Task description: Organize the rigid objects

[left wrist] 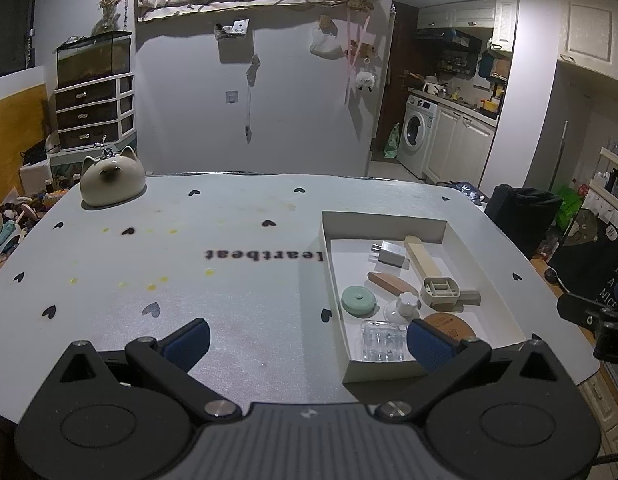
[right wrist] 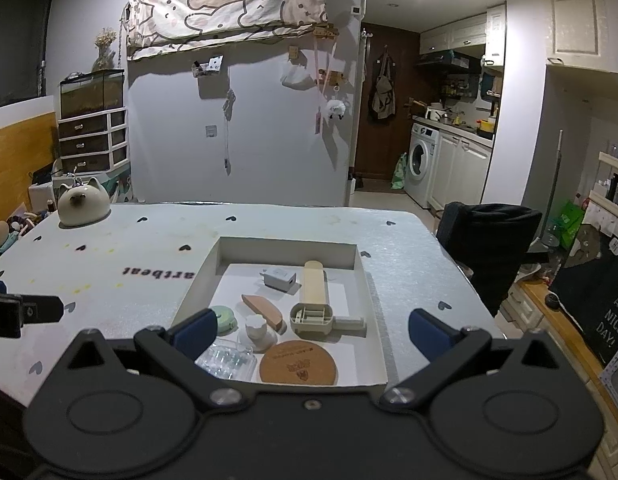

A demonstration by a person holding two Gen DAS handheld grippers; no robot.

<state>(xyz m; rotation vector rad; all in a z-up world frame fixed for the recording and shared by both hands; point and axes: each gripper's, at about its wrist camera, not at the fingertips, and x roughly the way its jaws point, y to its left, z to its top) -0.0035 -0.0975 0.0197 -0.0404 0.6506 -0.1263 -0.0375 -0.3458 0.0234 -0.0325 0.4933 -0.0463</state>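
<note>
A shallow white box [left wrist: 485, 280] [right wrist: 373, 304] on the table holds several small things: a white charger [left wrist: 391, 255] [right wrist: 280, 278], a beige lint roller [left wrist: 433, 276] [right wrist: 315, 300], a wooden piece [right wrist: 265, 310], a green round tin [left wrist: 359, 300] [right wrist: 225, 318], a white suction knob [right wrist: 259, 330], a clear plastic case [left wrist: 383, 340] [right wrist: 229, 362] and a cork coaster [right wrist: 299, 362]. My left gripper [left wrist: 309, 340] is open and empty above the table, left of the box. My right gripper [right wrist: 313, 334] is open and empty over the box's near end.
A cream cat-shaped ceramic pot [left wrist: 112, 178] [right wrist: 83, 204] stands at the table's far left corner. A black chair back [right wrist: 489, 232] is beside the table's right edge. The table cover [left wrist: 189, 280] has heart prints.
</note>
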